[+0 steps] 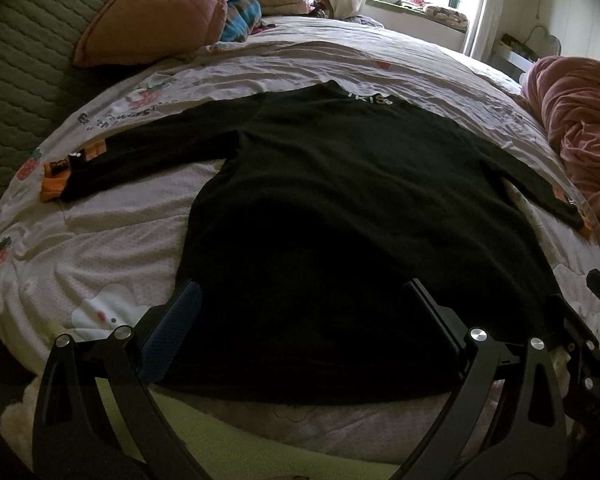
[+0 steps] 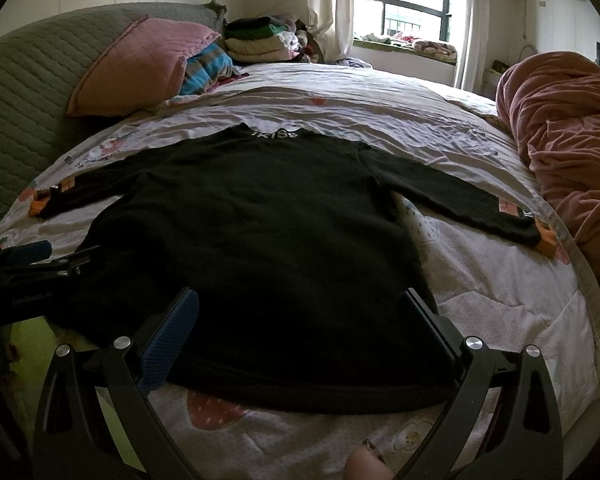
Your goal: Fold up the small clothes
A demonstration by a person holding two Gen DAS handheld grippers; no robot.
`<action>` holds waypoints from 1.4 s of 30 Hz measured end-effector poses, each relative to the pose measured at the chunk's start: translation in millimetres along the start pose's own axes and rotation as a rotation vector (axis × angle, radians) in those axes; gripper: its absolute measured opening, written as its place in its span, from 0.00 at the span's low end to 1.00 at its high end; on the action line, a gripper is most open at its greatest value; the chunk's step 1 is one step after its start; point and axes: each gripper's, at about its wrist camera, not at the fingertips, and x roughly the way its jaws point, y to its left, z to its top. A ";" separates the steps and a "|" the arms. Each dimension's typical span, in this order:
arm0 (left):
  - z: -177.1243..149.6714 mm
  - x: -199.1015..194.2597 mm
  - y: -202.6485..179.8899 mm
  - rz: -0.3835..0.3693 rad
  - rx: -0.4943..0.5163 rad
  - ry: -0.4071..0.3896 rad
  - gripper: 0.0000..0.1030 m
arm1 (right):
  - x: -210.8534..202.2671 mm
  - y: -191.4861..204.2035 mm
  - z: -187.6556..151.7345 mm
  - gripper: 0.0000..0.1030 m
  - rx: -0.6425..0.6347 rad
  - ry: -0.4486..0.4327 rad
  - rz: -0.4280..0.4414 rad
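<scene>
A small black long-sleeved shirt (image 1: 320, 208) lies flat on the bed, collar with white lettering at the far end, both sleeves spread out with orange cuffs. It also shows in the right wrist view (image 2: 260, 232). My left gripper (image 1: 304, 292) is open, low over the hem's left part. My right gripper (image 2: 300, 300) is open, low over the hem's right part. Neither holds anything. The left gripper also shows at the left edge of the right wrist view (image 2: 28, 256).
The shirt rests on a white strawberry-print quilt (image 2: 480, 288). A pink pillow (image 2: 140, 64) and folded clothes (image 2: 260, 40) lie at the far left. A bunched pink blanket (image 2: 568, 140) lies on the right. A window is behind.
</scene>
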 end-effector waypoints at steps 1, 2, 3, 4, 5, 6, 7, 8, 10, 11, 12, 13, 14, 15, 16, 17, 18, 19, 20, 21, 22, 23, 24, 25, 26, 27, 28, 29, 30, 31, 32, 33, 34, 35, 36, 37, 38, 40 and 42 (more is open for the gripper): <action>-0.2 0.1 -0.2 0.000 0.001 -0.001 0.91 | -0.1 0.2 0.2 0.96 0.000 0.000 0.001; -0.2 0.1 -0.3 0.001 0.001 0.000 0.91 | -0.2 0.5 0.1 0.96 -0.001 0.000 0.000; 0.0 -0.1 0.1 0.000 -0.001 0.000 0.91 | -0.2 0.4 0.2 0.96 -0.002 -0.001 -0.001; -0.2 0.1 -0.1 0.000 0.000 0.000 0.91 | -0.3 0.4 0.3 0.96 -0.001 -0.002 0.000; 0.5 -0.7 0.5 0.001 0.000 -0.001 0.91 | -0.3 1.5 0.7 0.96 -0.002 -0.002 0.001; -0.3 -0.1 0.2 0.001 0.001 -0.002 0.91 | -0.7 1.9 0.7 0.96 -0.004 -0.004 -0.001; -0.2 -0.4 1.0 0.001 0.000 -0.003 0.91 | -1.0 2.5 1.0 0.96 -0.005 -0.006 0.000; 0.0 -0.5 1.8 0.001 0.000 -0.003 0.91 | -1.1 2.9 1.2 0.96 -0.007 -0.006 0.001; 0.1 -0.5 2.0 0.000 0.000 -0.003 0.91 | -1.0 3.5 1.4 0.96 -0.008 -0.008 0.001; -0.1 -0.5 1.8 0.001 0.001 -0.003 0.91 | -1.0 3.5 1.4 0.96 -0.009 -0.007 0.003; 0.0 -0.7 2.0 0.003 -0.001 -0.003 0.91 | -1.0 3.9 1.8 0.96 -0.010 -0.008 0.003; -0.2 -0.6 2.0 0.001 -0.001 -0.004 0.91 | -1.2 4.0 2.0 0.96 -0.011 -0.009 0.005; 0.5 -1.1 2.9 0.002 -0.001 -0.003 0.91 | -1.0 4.3 2.6 0.96 -0.014 -0.009 0.009; -0.2 -0.6 2.2 0.003 0.000 -0.003 0.91 | -0.9 4.2 3.2 0.96 -0.015 -0.011 0.009; 0.1 -0.5 2.8 0.003 -0.001 -0.003 0.91 | 0.0 4.0 4.0 0.96 -0.014 -0.012 0.012; 0.3 -0.2 3.3 0.003 -0.001 -0.002 0.91 | 0.9 4.0 4.9 0.96 -0.015 -0.011 0.018; 0.1 -0.2 3.1 0.005 -0.001 -0.003 0.91 | 1.9 3.8 6.0 0.96 -0.018 -0.009 0.021; 0.7 0.4 3.4 0.007 0.000 -0.003 0.91 | 3.1 3.5 7.4 0.96 -0.019 -0.005 0.027; 1.5 1.1 3.8 0.009 -0.001 -0.002 0.91 | 3.7 2.9 8.1 0.96 -0.018 -0.004 0.031; 3.2 2.9 2.8 0.011 0.000 0.003 0.91 | 4.6 2.2 9.0 0.96 -0.017 -0.003 0.037; 4.4 3.6 3.0 0.011 0.000 0.003 0.91 | 5.8 1.8 10.2 0.96 -0.018 -0.002 0.038; 5.6 4.3 3.3 0.014 -0.001 0.002 0.91 | 6.9 1.5 11.5 0.96 -0.018 -0.002 0.039; 7.3 5.7 2.7 0.014 -0.001 0.005 0.91 | 8.3 0.5 12.8 0.96 -0.018 -0.001 0.045; 8.5 6.9 2.1 0.014 -0.001 0.007 0.91 | 9.4 -0.1 13.7 0.96 -0.016 0.002 0.050; 10.0 8.4 1.1 0.016 0.000 0.010 0.91 | 10.8 -0.8 15.2 0.96 -0.014 0.003 0.053; 12.0 10.0 0.6 0.016 0.003 0.011 0.91 | 11.7 -1.8 16.9 0.96 -0.010 0.000 0.053; 13.4 11.0 0.0 0.018 0.002 0.010 0.91 | 12.8 -2.4 19.4 0.96 -0.007 -0.005 0.056; 14.7 11.3 -0.8 0.020 0.001 0.009 0.91 | 14.2 -2.7 20.9 0.96 -0.005 -0.006 0.058; 17.5 12.2 -1.5 0.019 0.002 0.008 0.91 | 15.1 -3.7 22.8 0.96 -0.001 -0.009 0.061; 19.8 12.8 -2.0 0.021 0.002 0.006 0.91 | 16.7 -4.8 25.4 0.96 0.006 -0.012 0.066; 22.2 13.5 -2.8 0.024 0.002 0.004 0.91 | 18.4 -5.9 27.5 0.96 0.011 -0.012 0.068; 25.1 14.4 -4.3 0.025 0.006 0.003 0.91 | 19.9 -6.9 29.7 0.96 0.013 -0.013 0.069; 27.6 15.1 -4.6 0.027 0.005 0.001 0.91 | 21.6 -7.4 32.5 0.96 0.016 -0.017 0.070; 29.9 15.6 -4.9 0.026 0.002 -0.002 0.91 | 22.7 -8.1 34.4 0.96 0.015 -0.020 0.070; 33.8 17.1 -4.4 0.018 -0.002 -0.004 0.91 | 23.8 -8.4 36.3 0.96 0.014 -0.023 0.070; 35.0 17.6 -4.6 0.018 -0.005 -0.004 0.91 | 25.0 -8.9 38.7 0.96 0.016 -0.028 0.071; 37.3 18.7 -4.8 0.017 -0.006 -0.003 0.91 | 26.0 -9.4 40.8 0.96 0.019 -0.034 0.071; 42.3 20.9 -5.6 0.013 -0.009 -0.003 0.91 | 28.6 -11.0 45.0 0.96 0.025 -0.038 0.074; 47.2 22.9 -5.7 0.009 -0.015 -0.003 0.91 | 31.2 -13.4 49.0 0.96 0.032 -0.041 0.075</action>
